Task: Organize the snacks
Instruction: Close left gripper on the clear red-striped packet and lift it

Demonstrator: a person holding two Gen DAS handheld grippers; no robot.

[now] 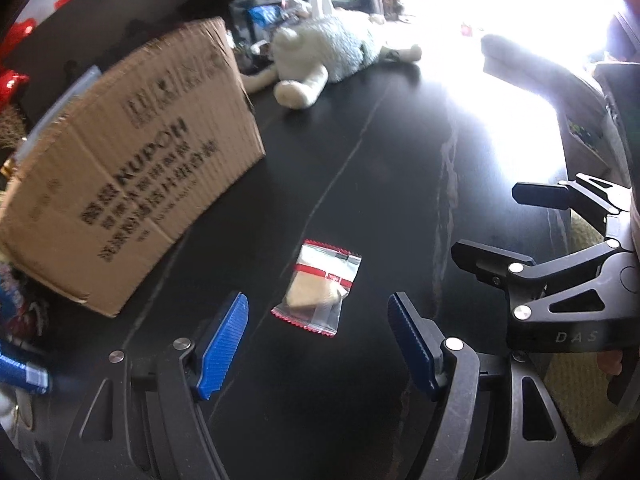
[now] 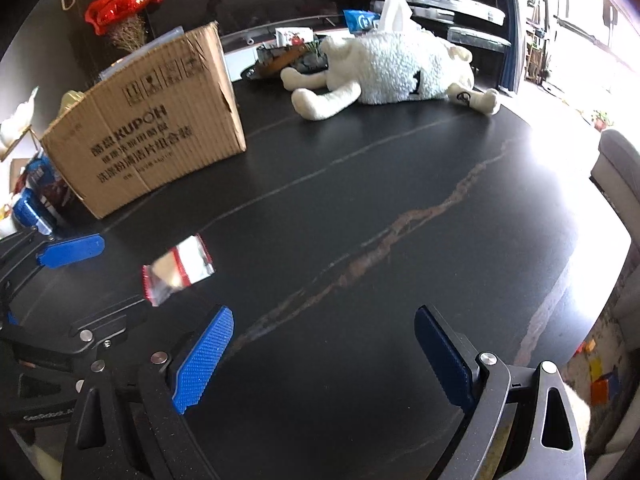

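Observation:
A small clear snack packet [image 1: 318, 288] with red trim and a tan biscuit inside lies flat on the black table [image 1: 360, 184]. My left gripper [image 1: 318, 334] is open, its blue pads either side of the packet's near end, just short of it. My right gripper [image 2: 324, 354] is open and empty over bare table; it also shows at the right of the left wrist view [image 1: 492, 224]. The packet [image 2: 178, 270] lies left of the right gripper, with the left gripper's blue finger [image 2: 70, 251] beyond it. A brown cardboard box [image 1: 132, 164] stands at the left, open top hidden.
A white plush sheep [image 2: 384, 72] lies at the table's far side by a tissue box [image 2: 394, 12] and a tray of items [image 2: 288, 58]. Snack bags [image 2: 38, 188] sit left of the cardboard box [image 2: 148, 136]. A chair [image 2: 620, 168] stands at the right edge.

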